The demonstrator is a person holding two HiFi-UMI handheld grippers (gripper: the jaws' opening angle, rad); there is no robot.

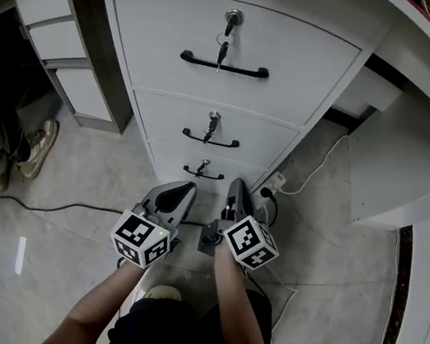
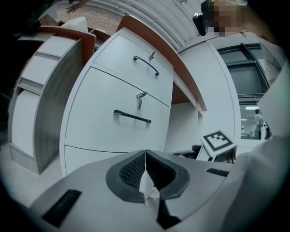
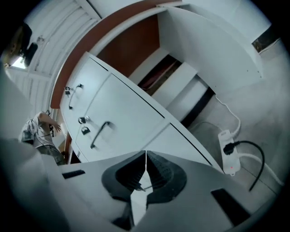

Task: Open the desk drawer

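Left hand-held gripper (image 1: 188, 188) and right hand-held gripper (image 1: 238, 186) are held closed, empty; lowest drawer handle (image 1: 202, 174), set level, is found ahead between them.

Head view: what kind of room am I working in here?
Probably an office: a white three-drawer pedestal with keyed locks stands under a desk, and a power strip lies on the tiled floor.

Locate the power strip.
In the head view the power strip lies on the floor right of the bottom drawer, just beyond the right tool.
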